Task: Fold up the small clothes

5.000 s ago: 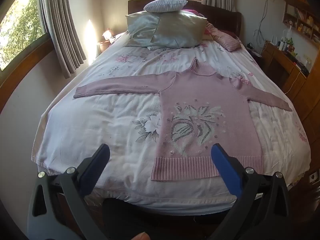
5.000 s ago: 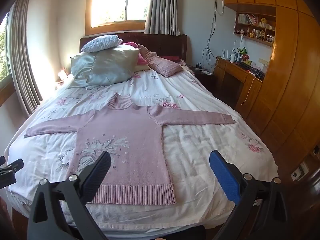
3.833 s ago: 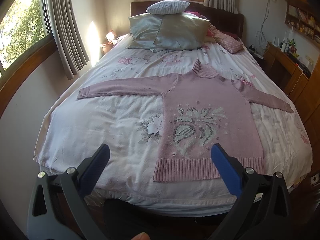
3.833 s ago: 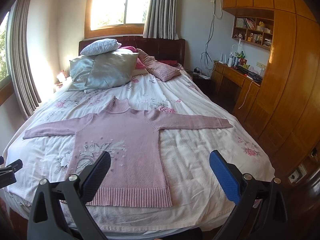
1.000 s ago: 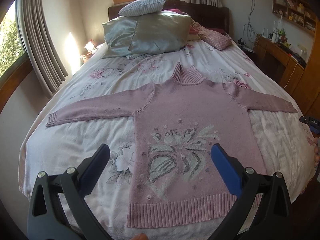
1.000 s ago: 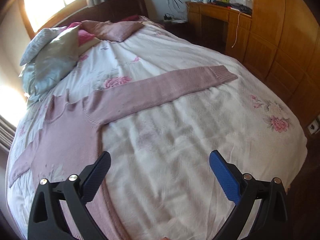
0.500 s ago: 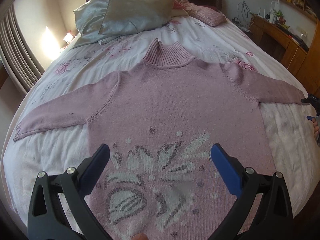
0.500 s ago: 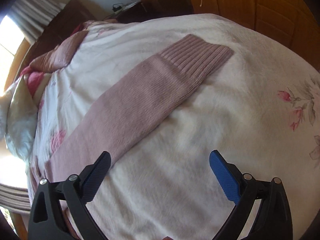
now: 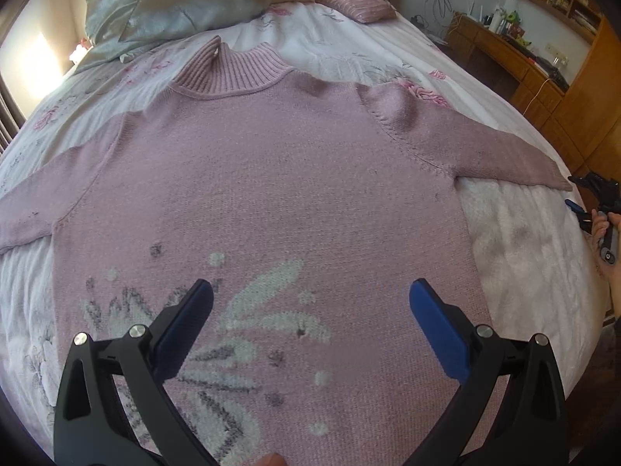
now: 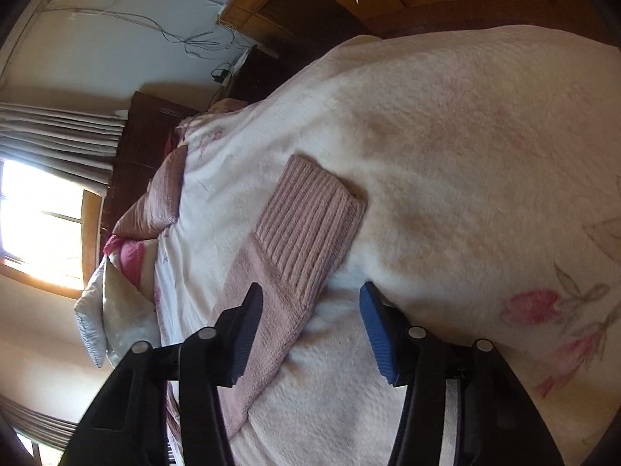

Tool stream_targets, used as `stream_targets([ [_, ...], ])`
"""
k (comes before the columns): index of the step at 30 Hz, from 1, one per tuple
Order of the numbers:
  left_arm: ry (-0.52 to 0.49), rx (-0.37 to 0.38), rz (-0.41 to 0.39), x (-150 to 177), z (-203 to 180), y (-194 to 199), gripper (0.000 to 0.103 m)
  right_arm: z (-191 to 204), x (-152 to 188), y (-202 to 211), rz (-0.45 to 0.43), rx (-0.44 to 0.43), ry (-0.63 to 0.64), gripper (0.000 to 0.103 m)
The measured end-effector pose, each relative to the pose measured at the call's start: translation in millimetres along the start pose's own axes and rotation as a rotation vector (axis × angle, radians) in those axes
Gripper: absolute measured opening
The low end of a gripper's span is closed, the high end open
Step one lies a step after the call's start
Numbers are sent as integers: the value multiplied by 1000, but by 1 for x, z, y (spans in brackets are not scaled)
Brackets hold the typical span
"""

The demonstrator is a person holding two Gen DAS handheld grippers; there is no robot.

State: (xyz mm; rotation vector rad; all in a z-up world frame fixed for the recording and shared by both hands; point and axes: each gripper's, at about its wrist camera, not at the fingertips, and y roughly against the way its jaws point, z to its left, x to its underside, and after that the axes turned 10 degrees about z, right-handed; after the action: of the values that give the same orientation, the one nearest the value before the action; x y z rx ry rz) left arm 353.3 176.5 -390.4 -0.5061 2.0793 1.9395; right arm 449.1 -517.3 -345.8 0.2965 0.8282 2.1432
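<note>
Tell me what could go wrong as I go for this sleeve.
The right tool is open around the sleeve near the cuff; closing low might pinch the bedspread too. The left tool holds nothing over the sweater, so pulling the sleeve could drag the body out of flat.

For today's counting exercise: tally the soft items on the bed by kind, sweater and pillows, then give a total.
Sweater: 1
Silver pillows: 2
Pink striped pillow: 1
Total: 4, not counting a bright pink item partly hidden behind the pillows.
</note>
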Motion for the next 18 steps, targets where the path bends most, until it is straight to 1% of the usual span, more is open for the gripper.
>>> stream_targets([
  [4,-12,45,7,1,-8,-4,100,1,-16,-16,-17,-28,0,51],
  [6,5,93,14,3,-5,-9,100,3,-21,-20,-33,-45,3,52],
  [7,23,132,22,4,-1,-14,100,4,-21,-20,-41,-46,12,52],
  [8,45,171,36,5,3,-18,100,8,-21,-21,-49,-46,24,45],
  [9,59,198,59,5,7,-23,100,11,-21,-23,-43,-43,35,29],
  [11,61,217,109,5,13,-30,100,18,-20,-26,-33,-39,46,10],
  [12,57,225,123,5,16,-31,100,24,-17,-23,-48,-34,61,7],
  [14,63,260,131,5,25,-26,100,43,-7,-14,-62,-34,110,7],
  [15,78,292,134,5,31,-24,100,58,0,-9,-66,-30,154,7],
  [17,130,391,147,3,47,-20,100,94,20,0,-73,-16,245,7],
  [18,155,423,157,2,54,-19,100,115,32,4,-77,-16,295,7],
])
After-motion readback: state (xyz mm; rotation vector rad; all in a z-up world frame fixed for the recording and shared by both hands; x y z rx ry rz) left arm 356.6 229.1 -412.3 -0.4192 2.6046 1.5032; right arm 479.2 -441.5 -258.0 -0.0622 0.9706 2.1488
